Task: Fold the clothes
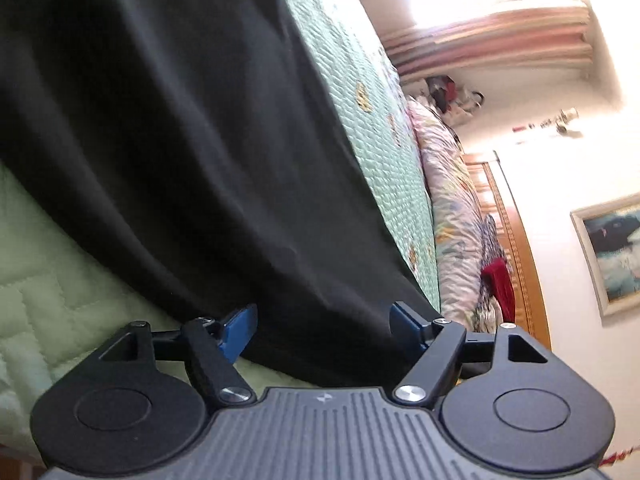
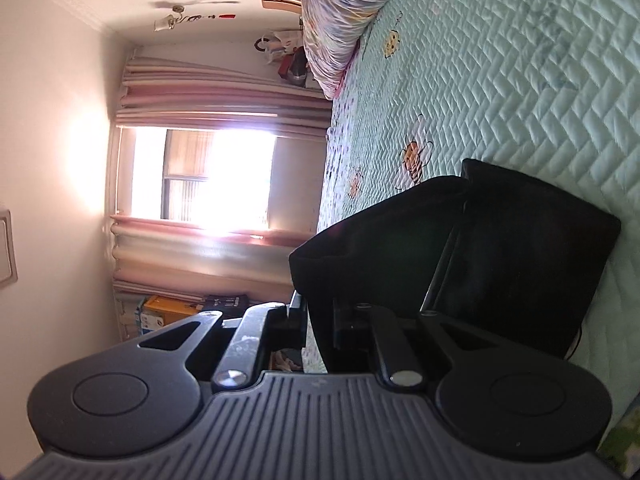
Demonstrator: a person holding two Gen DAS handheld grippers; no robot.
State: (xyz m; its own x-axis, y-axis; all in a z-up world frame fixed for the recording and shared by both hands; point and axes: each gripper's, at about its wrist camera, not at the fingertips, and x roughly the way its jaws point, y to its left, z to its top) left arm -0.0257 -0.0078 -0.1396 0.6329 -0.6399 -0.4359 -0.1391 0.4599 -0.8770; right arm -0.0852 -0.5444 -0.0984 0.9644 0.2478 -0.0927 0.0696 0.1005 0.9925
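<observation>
Two grippers work on one black garment (image 1: 180, 140) spread over a green quilted bedspread (image 1: 52, 280). The left gripper (image 1: 322, 326) has its blue fingers (image 1: 240, 328) set wide apart, and the dark cloth fills the gap between them, running forward and away from the fingertips across the bed; whether the fingers touch the cloth cannot be told. Bedspread shows just outside the left finger, and beyond the right finger lie a flowered duvet (image 1: 448, 184) and a wooden headboard (image 1: 520, 264). The right gripper (image 2: 318, 322) has its fingers drawn close together, pinching a raised fold of the garment (image 2: 384, 232) that stands up directly ahead of the fingertips. To the right of that pinched fold, the rest of the cloth lies flat on the bedspread (image 2: 520, 80), its far edge ahead of the right finger. Off the left finger's side are pink curtains (image 2: 224, 96) and a bright window (image 2: 216, 176).
</observation>
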